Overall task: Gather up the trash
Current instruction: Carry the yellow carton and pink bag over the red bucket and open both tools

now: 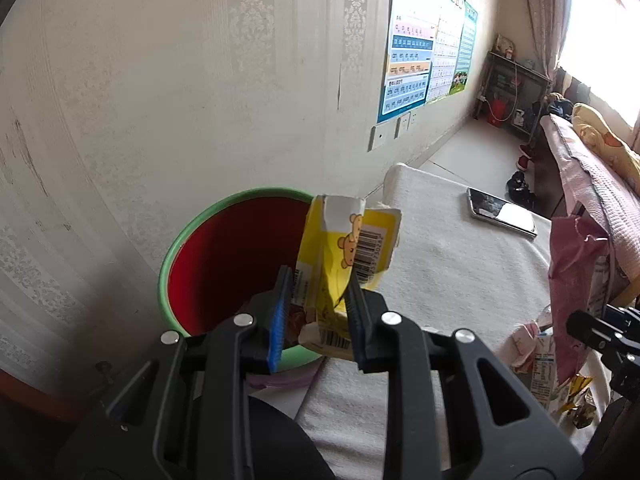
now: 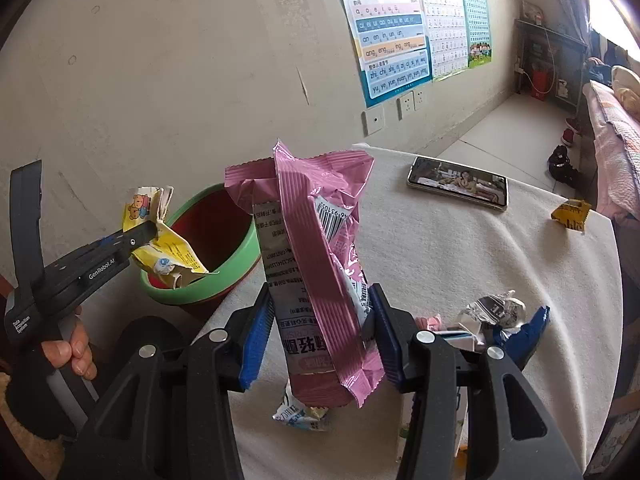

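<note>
Left hand-held gripper (image 1: 316,304) clamped on my yellow carton (image 1: 344,248), held over the green-rimmed bin (image 1: 176,248); right hand-held gripper (image 2: 316,332) pinching a pink wrapper (image 2: 320,260) upright above the bench (image 2: 460,256); phone (image 2: 458,184) and loose wrappers (image 2: 492,312) beyond.

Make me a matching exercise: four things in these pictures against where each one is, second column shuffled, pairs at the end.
Things:
1. yellow carton
2. pink wrapper
3. phone
4. bin

Places:
A. lying flat on the white cloth
B. held in the right gripper
C. beside the table, by the wall
D. held in the left gripper

Pairs: 1-D, 2-B, 3-A, 4-C
</note>
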The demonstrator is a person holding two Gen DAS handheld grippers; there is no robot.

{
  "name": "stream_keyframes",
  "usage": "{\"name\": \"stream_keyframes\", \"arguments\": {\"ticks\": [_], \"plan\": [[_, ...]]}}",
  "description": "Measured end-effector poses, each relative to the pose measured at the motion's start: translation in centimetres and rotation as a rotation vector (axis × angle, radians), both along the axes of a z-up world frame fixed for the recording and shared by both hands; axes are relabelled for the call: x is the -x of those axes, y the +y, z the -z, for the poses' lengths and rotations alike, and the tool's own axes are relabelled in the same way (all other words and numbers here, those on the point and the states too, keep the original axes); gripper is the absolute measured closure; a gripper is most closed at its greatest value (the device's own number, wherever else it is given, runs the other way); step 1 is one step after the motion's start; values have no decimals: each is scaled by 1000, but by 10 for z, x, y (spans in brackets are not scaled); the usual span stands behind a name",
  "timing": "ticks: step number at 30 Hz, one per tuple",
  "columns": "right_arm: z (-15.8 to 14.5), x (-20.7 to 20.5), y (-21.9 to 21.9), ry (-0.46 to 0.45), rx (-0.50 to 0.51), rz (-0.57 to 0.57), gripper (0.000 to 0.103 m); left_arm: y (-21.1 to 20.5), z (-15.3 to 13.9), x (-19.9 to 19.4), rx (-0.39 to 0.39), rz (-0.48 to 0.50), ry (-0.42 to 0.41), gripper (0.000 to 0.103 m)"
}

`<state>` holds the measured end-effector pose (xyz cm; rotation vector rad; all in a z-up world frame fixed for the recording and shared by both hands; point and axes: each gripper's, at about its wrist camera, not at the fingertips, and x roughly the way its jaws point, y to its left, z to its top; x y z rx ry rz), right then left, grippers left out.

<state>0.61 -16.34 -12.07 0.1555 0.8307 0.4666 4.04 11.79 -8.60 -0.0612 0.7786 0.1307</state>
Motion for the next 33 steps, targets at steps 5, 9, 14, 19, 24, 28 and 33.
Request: {"name": "stream_keyframes", "arguments": {"ticks": [5,9,14,19,24,28,33], "plan": [[-11,-10,26,-24,-11,-56,57,19,-1,-1,-7,-39,-9,78],[-17,-14,53,-35,-6,-110,57,32,3,0,-10,-62,2,78],[-12,-14,86,-9,11,-179,57,43,13,-1,-18,-88,37,78],[-10,-21,122,-25,68,-258,57,56,15,-6,-21,-121,42,78],[-5,-46,148,9,57,-291,57,70,19,-9,-23,-154,49,78],[-8,-65,166,13,53,-306,56,77,20,-14,-28,-173,46,78],[-13,-78,177,2,7,-320,46,85,14,-9,-41,-221,-3,42]]}}
